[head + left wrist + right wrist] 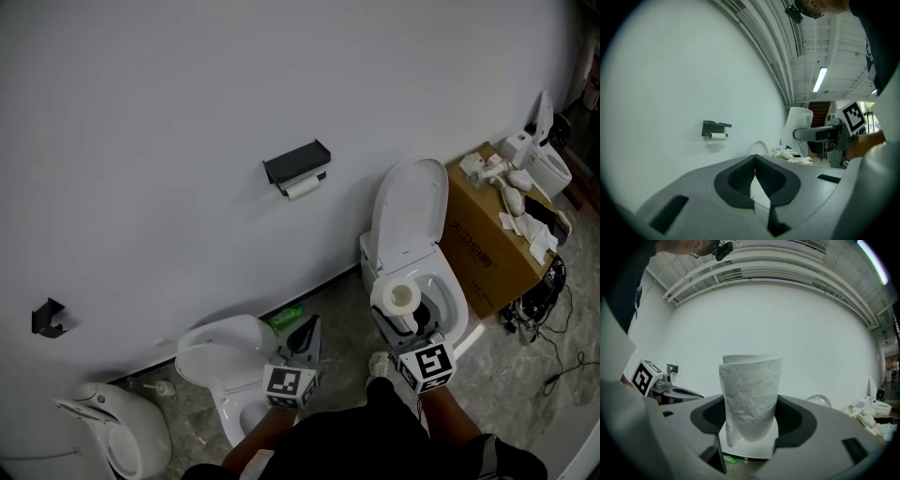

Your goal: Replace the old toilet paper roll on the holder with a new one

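Note:
A black wall holder (296, 164) carries the small, nearly used-up old roll (302, 187); the left gripper view shows the same holder (716, 125) and old roll (718, 136) far ahead. My right gripper (412, 323) is shut on a full white toilet paper roll (400, 300), held upright between its jaws (751, 397). My left gripper (305, 336) is shut with nothing in it, its pads meeting (754, 164). Both grippers hang low in front of me, well short of the wall holder, with the right gripper (820, 133) to the right of the left one.
A white toilet (412, 225) with its lid up stands under the right gripper, another toilet (223, 352) under the left. A cardboard box (483, 244) with white scraps on top stands at the right. A second black bracket (49, 319) is fixed to the wall at the left.

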